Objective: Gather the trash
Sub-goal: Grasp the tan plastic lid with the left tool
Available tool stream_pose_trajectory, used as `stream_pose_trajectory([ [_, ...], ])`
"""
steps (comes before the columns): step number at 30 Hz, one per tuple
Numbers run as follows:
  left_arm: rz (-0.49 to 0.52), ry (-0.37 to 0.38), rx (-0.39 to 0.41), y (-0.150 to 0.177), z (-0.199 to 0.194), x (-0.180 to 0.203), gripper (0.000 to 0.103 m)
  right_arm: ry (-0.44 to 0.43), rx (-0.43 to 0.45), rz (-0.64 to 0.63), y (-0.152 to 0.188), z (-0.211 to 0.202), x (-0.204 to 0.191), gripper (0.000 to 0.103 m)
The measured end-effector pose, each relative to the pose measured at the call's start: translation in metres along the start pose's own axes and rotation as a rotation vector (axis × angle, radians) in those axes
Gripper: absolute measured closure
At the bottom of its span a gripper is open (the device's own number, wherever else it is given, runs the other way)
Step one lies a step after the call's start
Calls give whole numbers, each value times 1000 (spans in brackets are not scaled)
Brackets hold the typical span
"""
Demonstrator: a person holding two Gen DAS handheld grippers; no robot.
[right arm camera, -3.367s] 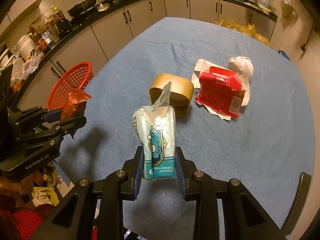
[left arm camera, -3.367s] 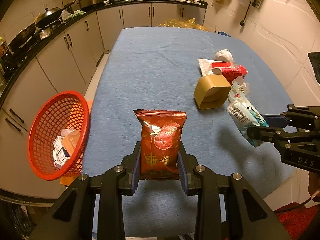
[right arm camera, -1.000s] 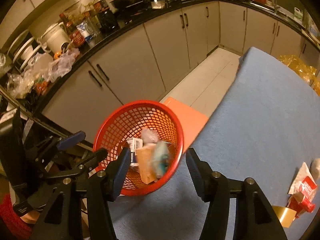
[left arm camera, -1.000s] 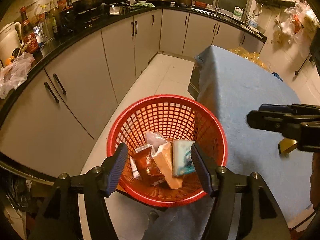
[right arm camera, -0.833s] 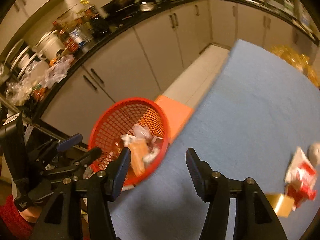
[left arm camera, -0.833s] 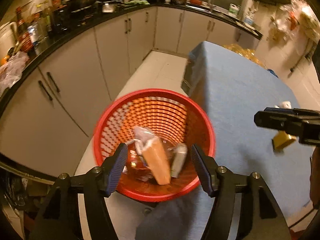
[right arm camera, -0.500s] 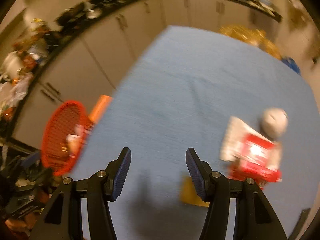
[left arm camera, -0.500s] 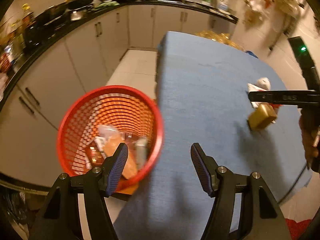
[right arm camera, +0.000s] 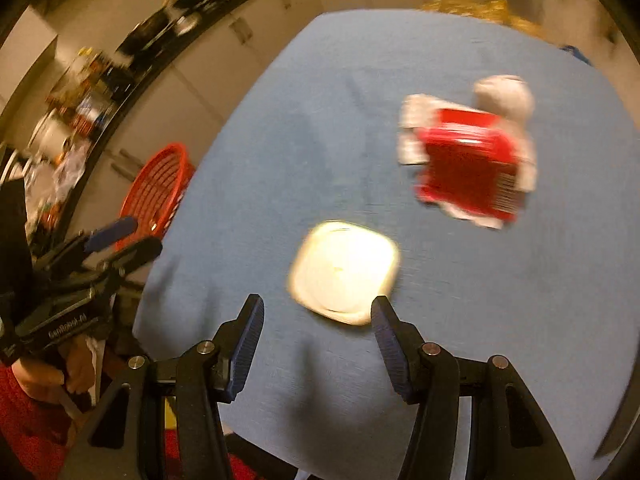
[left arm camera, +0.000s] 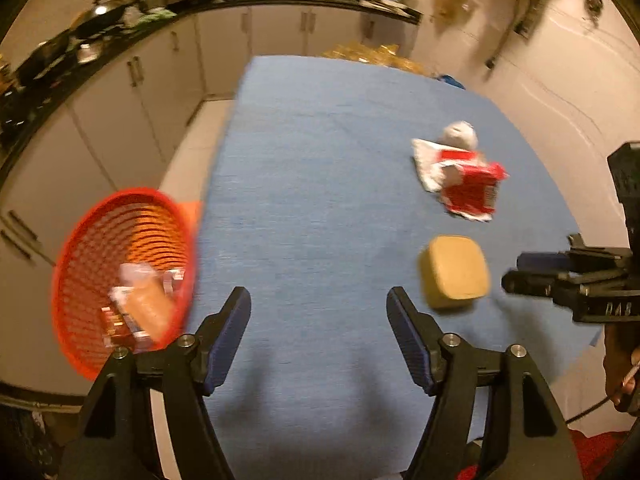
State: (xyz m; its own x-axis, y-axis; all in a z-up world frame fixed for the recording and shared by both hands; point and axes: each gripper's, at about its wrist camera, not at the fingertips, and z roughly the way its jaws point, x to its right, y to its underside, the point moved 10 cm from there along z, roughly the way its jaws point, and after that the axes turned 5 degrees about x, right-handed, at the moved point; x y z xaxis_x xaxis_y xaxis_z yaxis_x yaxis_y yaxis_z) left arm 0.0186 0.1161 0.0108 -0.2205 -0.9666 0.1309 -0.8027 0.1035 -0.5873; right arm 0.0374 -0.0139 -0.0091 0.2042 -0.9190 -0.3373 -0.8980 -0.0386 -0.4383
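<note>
My left gripper (left arm camera: 319, 312) is open and empty above the near part of the blue table (left arm camera: 320, 184). My right gripper (right arm camera: 318, 318) is open and empty just short of a tan square container (right arm camera: 344, 272), which also shows in the left wrist view (left arm camera: 454, 272). Farther back lie a red packet (right arm camera: 468, 168) on white paper and a crumpled white wad (right arm camera: 504, 94). A red mesh basket (left arm camera: 96, 264) with several wrappers inside sits off the table's left edge.
Kitchen cabinets and a black counter with pots (left arm camera: 120, 12) run along the left and back. Yellow bags (left arm camera: 368, 54) lie beyond the table's far end. The right gripper (left arm camera: 568, 280) shows at the right of the left wrist view.
Both grippers have swung from over the red basket back to the table. The snack bag and wipes pack they held earlier are now in the basket.
</note>
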Motion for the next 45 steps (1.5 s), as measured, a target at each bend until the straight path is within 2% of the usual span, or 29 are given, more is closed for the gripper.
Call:
stream_pose_trajectory([
  [5, 38, 90, -71, 4, 19, 57, 26, 59, 56, 90, 3, -29, 41, 42],
  [9, 93, 94, -102, 9, 34, 93, 22, 71, 71, 131, 20, -47, 61, 42],
  [11, 133, 47, -112, 11, 44, 105, 20, 77, 72, 139, 28, -54, 70, 42],
  [16, 150, -6, -134, 11, 62, 117, 19, 97, 83, 154, 46, -71, 90, 42],
  [20, 157, -87, -148, 12, 78, 117, 18, 115, 88, 168, 55, -82, 108, 42],
  [26, 130, -115, -148, 16, 95, 117, 18, 129, 82, 166, 65, -90, 124, 42],
  [28, 120, -117, -146, 18, 97, 115, 24, 130, 84, 163, 65, -91, 128, 42],
  [29, 111, -105, -143, 19, 97, 115, 40, 130, 85, 159, 64, -91, 128, 42],
  [33, 86, -77, -136, 22, 89, 108, 40, 113, 97, 134, 52, -89, 126, 42],
  [37, 81, -62, -109, 22, 71, 99, 40, 104, 111, 57, 30, -80, 115, 42],
  [42, 73, -62, -73, 20, 43, 82, 40, 143, 147, -126, -15, -60, 103, 42],
  [45, 74, -79, -49, 18, 27, 72, 40, 165, 140, -217, -39, -41, 101, 42],
])
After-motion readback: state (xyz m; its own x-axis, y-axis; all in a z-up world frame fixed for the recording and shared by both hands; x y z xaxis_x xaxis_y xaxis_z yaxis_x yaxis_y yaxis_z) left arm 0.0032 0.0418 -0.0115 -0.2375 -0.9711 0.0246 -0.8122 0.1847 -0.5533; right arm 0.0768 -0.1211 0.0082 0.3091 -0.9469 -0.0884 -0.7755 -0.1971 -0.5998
